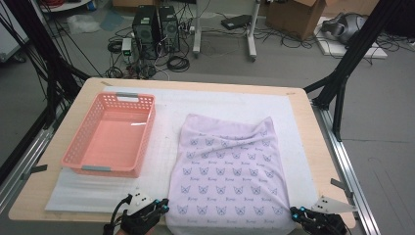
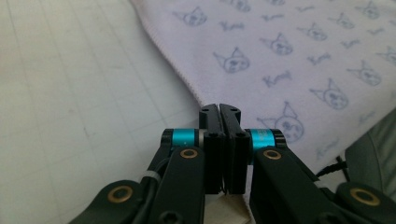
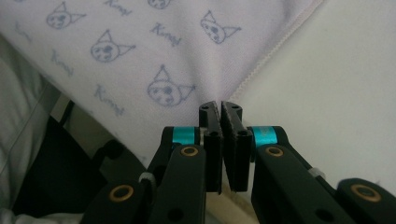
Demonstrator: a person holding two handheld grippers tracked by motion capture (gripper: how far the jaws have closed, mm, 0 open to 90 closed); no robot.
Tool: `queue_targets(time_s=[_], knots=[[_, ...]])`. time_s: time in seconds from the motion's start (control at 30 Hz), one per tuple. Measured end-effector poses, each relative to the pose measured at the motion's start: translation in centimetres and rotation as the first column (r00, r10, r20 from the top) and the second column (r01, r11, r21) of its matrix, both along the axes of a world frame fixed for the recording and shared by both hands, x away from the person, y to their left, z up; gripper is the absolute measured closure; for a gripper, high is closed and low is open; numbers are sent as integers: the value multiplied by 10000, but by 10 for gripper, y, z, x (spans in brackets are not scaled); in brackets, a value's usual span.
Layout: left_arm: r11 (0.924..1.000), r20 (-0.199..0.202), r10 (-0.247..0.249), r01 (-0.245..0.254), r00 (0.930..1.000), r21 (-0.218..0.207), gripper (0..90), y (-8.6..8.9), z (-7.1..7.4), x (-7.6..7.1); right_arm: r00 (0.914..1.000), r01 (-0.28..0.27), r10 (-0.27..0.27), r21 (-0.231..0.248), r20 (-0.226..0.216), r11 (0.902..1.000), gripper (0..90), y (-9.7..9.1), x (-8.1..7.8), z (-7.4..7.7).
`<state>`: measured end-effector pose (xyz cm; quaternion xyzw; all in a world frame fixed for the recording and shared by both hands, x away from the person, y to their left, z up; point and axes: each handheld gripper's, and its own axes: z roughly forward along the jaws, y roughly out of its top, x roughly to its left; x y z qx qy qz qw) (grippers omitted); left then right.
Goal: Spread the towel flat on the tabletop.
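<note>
Lilac towel (image 1: 227,166) with cat-face print and small script, illegible.

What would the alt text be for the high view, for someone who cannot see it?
A pale lilac towel with a cat-face print lies on a white mat, and shut hand-held grippers, left and right, pinch its two near corners. An empty pink basket sits to its left.

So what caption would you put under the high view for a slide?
Both tongs, left and right, pinch the near corners of a printed towel beside a pink basket.
</note>
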<state>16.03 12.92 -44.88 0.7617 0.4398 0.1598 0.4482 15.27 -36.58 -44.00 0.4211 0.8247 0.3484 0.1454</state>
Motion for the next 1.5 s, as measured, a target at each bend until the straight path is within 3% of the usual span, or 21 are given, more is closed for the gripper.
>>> queue_targets(time_s=[0.03,0.1,0.17,0.27,0.3,0.33,0.4,0.43,0.47,0.57,0.73,0.77,0.8,0.87,0.93,1.03,1.1,1.17,1.27,1.43,1.5], knots=[[10000,301,49,-47,9995,-69,794,-1,0,2,9998,162,-162,70,72,9998,801,0,0,0],[9989,354,220,-205,9991,-428,625,-1,-1,8,9976,541,-550,213,421,9983,645,2,3,0],[9985,466,374,-355,9982,-415,569,-3,-2,16,9924,980,-1003,350,709,9946,626,5,7,1],[9986,151,258,-251,9996,-469,546,-8,-7,29,9861,1420,-1439,283,827,9895,661,9,15,-1],[9992,-116,61,-65,9999,-387,571,-12,-11,32,9856,1480,-1486,127,808,9889,698,10,18,-3],[9997,214,84,-79,9997,-225,606,-14,-13,30,9857,1513,-1500,-108,772,9884,752,11,21,-6],[9997,483,193,-201,9986,163,737,-15,-13,27,9886,1336,-1352,284,659,9906,874,10,21,-8],[9999,283,162,-162,9995,5,859,-15,-12,26,9896,1235,-1247,217,716,9921,878,11,21,-8],[9998,215,192,-194,9996,62,873,-15,-11,24,9900,1238,-1246,159,655,9922,883,11,20,-7],[9999,-19,131,-131,9999,73,879,-12,-8,13,9931,1128,-1135,250,305,9933,889,5,14,-4],[9992,-312,-342,336,9989,-196,870,-8,-4,-5,9970,747,-753,286,199,9968,889,-6,-9,-1],[9992,-199,-345,341,9992,-229,852,-9,-3,-7,9972,725,-729,241,151,9971,884,-7,-13,-1],[9991,-59,-267,265,9996,-325,757,-10,-3,-8,9968,785,-788,210,145,9967,861,-7,-15,-1],[9992,242,-107,116,9997,-379,676,-12,-1,-6,9928,991,-1013,360,643,9944,724,-6,-15,1],[9988,221,16,-5,9998,-490,619,-14,-1,3,9878,1209,-1277,774,897,9896,687,-5,-9,5],[9991,21,-87,88,10000,-406,612,-19,-5,17,9852,1405,-1458,626,901,9881,680,4,5,3],[9999,162,-103,102,9998,30,624,-24,-10,19,9885,1332,-1347,256,693,9908,687,12,13,-4],[9988,543,112,-138,9985,476,806,-25,-11,17,9902,1180,-1184,97,744,9930,834,15,15,-7],[9986,449,213,-235,9988,480,862,-26,-10,14,9926,1003,-996,-70,696,9949,890,14,14,-5],[9996,-23,-283,283,9996,11,863,-17,-6,-7,9964,584,-581,-24,625,9983,892,0,-6,-2],[9988,310,-497,498,9983,-25,833,-19,-4,-13,9988,353,-358,156,348,9993,883,-5,-12,-3]])
